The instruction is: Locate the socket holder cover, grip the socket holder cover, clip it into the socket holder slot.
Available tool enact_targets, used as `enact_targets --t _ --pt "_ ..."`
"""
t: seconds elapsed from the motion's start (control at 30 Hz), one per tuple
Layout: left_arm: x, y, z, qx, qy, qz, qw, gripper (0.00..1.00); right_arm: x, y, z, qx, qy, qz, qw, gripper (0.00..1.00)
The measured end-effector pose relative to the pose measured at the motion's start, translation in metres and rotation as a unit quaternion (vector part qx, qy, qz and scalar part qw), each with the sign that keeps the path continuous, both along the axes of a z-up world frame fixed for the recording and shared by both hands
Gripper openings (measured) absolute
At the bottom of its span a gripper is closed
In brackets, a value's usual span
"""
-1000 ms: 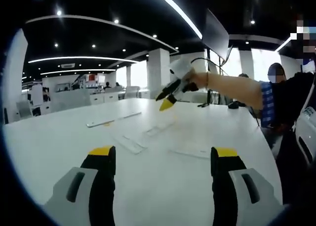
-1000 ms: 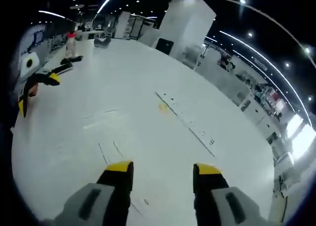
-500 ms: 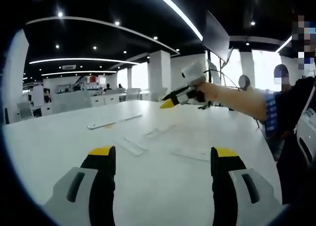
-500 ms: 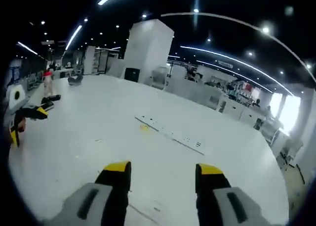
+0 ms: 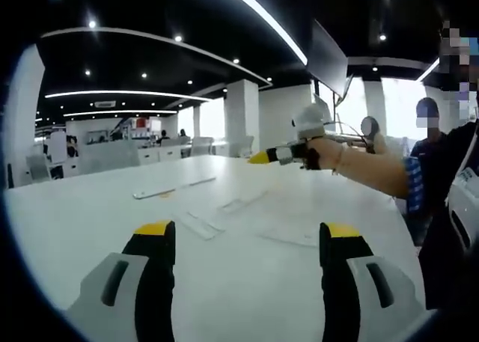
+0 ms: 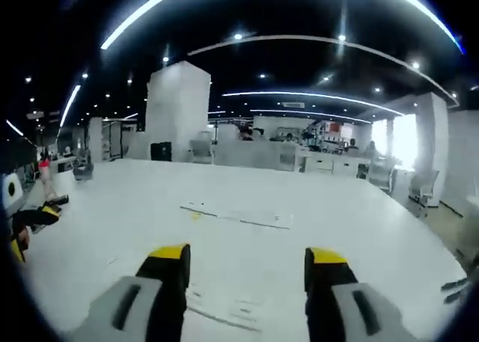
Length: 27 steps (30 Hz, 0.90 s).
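A long white socket holder strip [image 5: 172, 186] lies far left on the white table [image 5: 90, 230]; the right gripper view has it ahead as strip [image 6: 236, 215] with a small yellow mark [image 6: 196, 216] beside it. Several clear flat cover pieces [image 5: 196, 222] lie between the strip and my left gripper [image 5: 247, 230], which stands open and empty above the table. My right gripper [image 6: 245, 255] is open too, held level above the table with clear pieces [image 6: 224, 309] just under its jaws. A hand holds that right gripper [image 5: 281, 155] up at the far side.
A person's arm [image 5: 367, 170] reaches in from the right. A dark monitor [image 5: 326, 54] hangs above the table's far end. A white pillar [image 6: 178, 110] and desks stand beyond the table. The left gripper [image 6: 30, 218] peeks in at the left edge.
The right gripper has risen and levelled out, so its view swung from looking down on the table to looking across it. The left gripper has stayed put.
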State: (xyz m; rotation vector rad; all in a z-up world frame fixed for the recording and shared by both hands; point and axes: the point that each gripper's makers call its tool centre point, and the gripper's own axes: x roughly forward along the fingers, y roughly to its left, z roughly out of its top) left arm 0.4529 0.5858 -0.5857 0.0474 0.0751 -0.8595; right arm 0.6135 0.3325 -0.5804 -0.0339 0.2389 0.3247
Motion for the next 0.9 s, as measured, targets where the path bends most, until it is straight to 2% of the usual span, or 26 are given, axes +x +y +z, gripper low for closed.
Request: enact_targets --t 0.2,0.37,0.47,0.67,0.9 --pt "0.003 -0.002 -0.001 0.0 0.001 0.0 1.0 0.78 -0.003 0.006 -0.018 0.011 0.004 -0.007 0.9999 0.63" --pt "0.005 -0.005 -0.001 -0.003 0.003 0.0 1.0 0.78 0.003 0.006 -0.039 -0.011 0.006 -0.024 0.9996 0.63" --pt "0.007 -0.006 -0.002 -0.001 0.007 -0.001 1.0 0.78 0.006 0.011 -0.051 -0.017 0.017 -0.019 0.9995 0.63" --pt "0.007 -0.006 -0.001 0.0 0.003 -0.002 1.0 0.78 0.008 0.01 -0.059 -0.033 0.02 -0.021 0.999 0.63" --pt "0.006 -0.006 -0.002 -0.002 0.007 -0.003 1.0 0.78 0.008 0.01 -0.068 -0.032 0.035 -0.016 0.9988 0.63"
